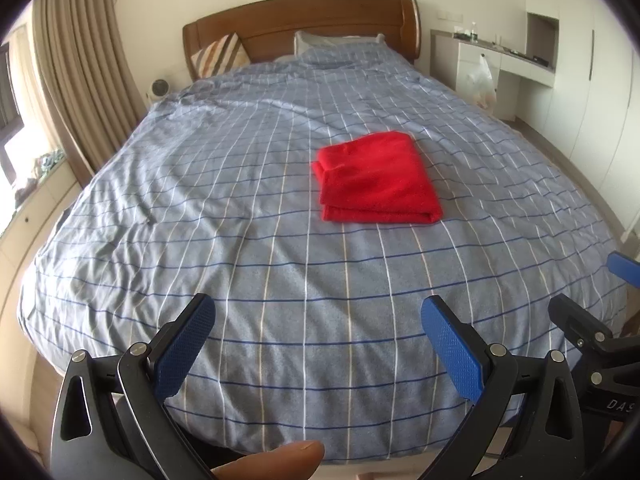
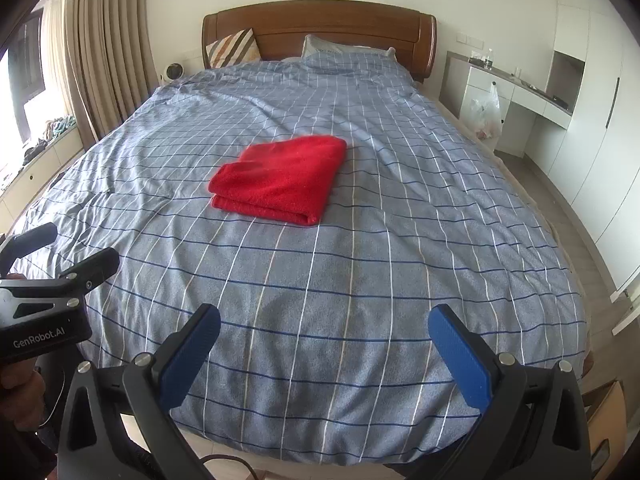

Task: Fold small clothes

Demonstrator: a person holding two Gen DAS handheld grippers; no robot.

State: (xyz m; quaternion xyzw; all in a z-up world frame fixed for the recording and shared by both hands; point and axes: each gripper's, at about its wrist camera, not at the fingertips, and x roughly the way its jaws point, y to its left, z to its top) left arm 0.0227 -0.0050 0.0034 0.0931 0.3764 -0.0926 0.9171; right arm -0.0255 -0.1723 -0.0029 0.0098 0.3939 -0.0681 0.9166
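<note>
Ahead of both wide-open grippers, bare checked duvet (image 2: 320, 280) lies unobstructed up to the folded red cloth (image 2: 280, 178).

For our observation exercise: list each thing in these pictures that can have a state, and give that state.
Red cloth: folded, lying flat on the bed.
Bedcover: spread out, slightly wrinkled.
Left tool: open, holding nothing.
Right tool: open, holding nothing.
Curtain: drawn aside.

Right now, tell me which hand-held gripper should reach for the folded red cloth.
Probably the right hand-held gripper. In its view the red cloth lies almost straight ahead, slightly left; from the left hand-held gripper it sits off to the right. Both are open, empty and well short of it, so the margin is slight.
</note>
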